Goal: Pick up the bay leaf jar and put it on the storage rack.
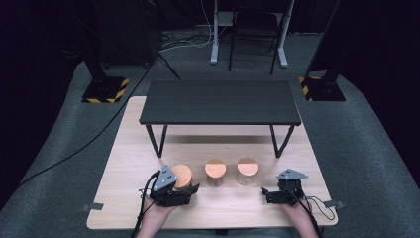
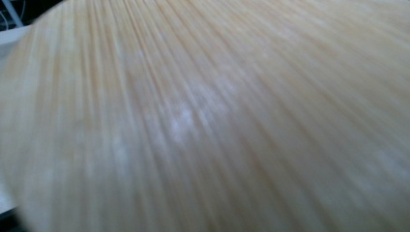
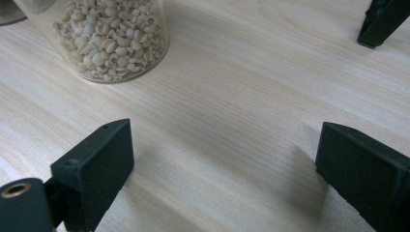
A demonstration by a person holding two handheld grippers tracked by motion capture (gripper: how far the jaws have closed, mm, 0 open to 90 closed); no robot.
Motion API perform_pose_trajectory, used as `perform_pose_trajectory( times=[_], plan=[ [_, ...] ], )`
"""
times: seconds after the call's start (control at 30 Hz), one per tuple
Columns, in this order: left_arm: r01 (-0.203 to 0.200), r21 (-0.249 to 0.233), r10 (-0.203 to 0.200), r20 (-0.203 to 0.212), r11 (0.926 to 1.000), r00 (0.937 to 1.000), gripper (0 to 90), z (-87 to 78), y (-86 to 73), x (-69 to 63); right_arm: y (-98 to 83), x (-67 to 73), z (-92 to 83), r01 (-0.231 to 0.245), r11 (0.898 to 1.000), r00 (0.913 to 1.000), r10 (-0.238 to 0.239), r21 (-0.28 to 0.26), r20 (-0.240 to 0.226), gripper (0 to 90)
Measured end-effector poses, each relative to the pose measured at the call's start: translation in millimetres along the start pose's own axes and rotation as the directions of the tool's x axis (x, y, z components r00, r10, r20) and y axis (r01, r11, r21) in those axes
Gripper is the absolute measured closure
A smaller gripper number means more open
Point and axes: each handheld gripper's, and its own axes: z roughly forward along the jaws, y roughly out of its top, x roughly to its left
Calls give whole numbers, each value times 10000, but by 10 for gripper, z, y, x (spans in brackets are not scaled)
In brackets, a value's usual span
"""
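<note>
Three glass jars with round wooden lids stand in a row on the light wooden table (image 1: 129,163): a left jar (image 1: 182,176), a middle jar (image 1: 215,171) and a right jar (image 1: 246,169). My left gripper (image 1: 188,189) is at the left jar, its jaws closed around it. The blurred wood grain of that jar's lid (image 2: 203,116) sits very close in the left gripper view. My right gripper (image 1: 270,194) rests low at the right of the row, open (image 3: 222,164), with bare table between its jaws. Ahead of it to the left, the right jar (image 3: 111,38) holds pale grains.
A low black shelf (image 1: 220,101) on thin legs stands across the back of the table; one leg's foot (image 3: 382,21) lies ahead and right of my right gripper. Cables trail from both grippers off the front edge. Grey carpet surrounds the table.
</note>
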Motion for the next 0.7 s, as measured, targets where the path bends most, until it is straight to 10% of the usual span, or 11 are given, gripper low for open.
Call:
perform_pose_trajectory(
  times=[0.7],
  plan=[
    [-82, -211, 82, 30, 9997, 10000, 249, -172, 208, 21, 1, 0, 1, 20, 10000, 10000, -20, -4, -23, 57]
  ],
)
